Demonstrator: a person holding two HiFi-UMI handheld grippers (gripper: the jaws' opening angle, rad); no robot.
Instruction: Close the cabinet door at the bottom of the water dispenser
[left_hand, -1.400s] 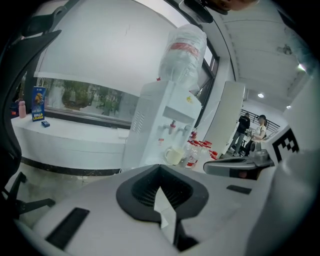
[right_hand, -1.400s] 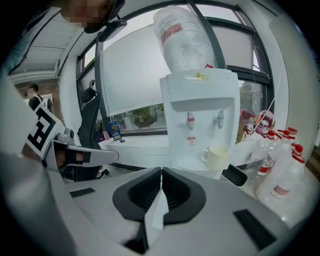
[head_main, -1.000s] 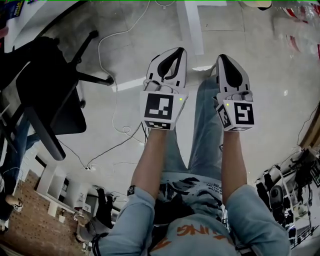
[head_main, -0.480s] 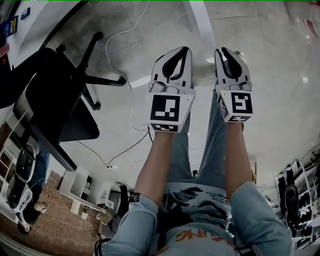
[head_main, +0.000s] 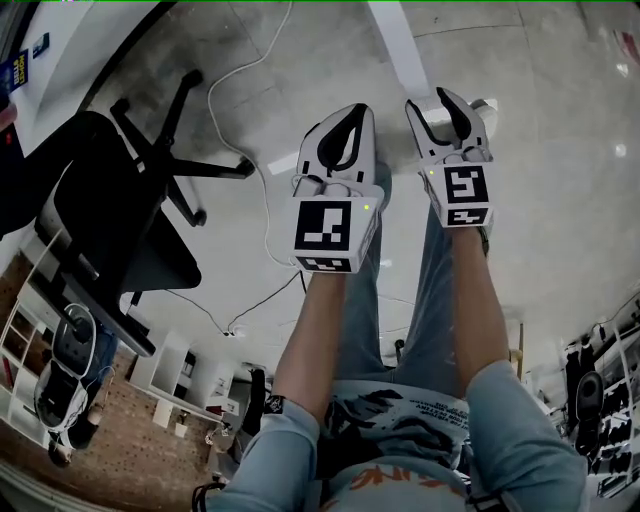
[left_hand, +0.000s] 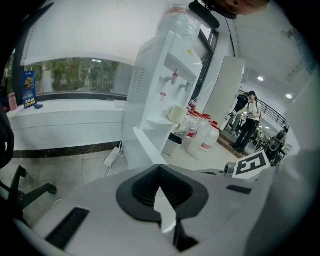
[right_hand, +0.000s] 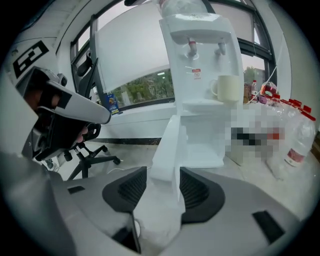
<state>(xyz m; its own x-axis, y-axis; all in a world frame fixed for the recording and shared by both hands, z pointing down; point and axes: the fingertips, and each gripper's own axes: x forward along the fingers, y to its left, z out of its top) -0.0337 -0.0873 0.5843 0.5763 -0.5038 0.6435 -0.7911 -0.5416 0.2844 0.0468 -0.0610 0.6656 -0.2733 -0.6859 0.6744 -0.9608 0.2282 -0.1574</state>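
The white water dispenser (right_hand: 200, 75) stands ahead with a mug (right_hand: 225, 89) on its tray, and it also shows in the left gripper view (left_hand: 160, 95). Its bottom cabinet door (right_hand: 167, 150) hangs open towards me, seen edge-on, and appears as a white strip (head_main: 398, 50) in the head view. My right gripper (head_main: 440, 100) is low in front of it. Its jaws (right_hand: 157, 187) are opening, and the door's edge shows in the gap without the pads pressing on it. My left gripper (head_main: 352, 110) is alongside, its jaws (left_hand: 160, 170) shut on nothing.
A black office chair (head_main: 120, 210) stands to the left, with a white cable (head_main: 240, 130) and a power strip (left_hand: 111, 156) on the floor. Several water bottles (left_hand: 202, 137) stand right of the dispenser. A person (left_hand: 248, 120) stands far behind.
Both grippers have sunk towards the floor and closer to the door. The right gripper's jaws, shut before, now stand apart. The left gripper stays shut.
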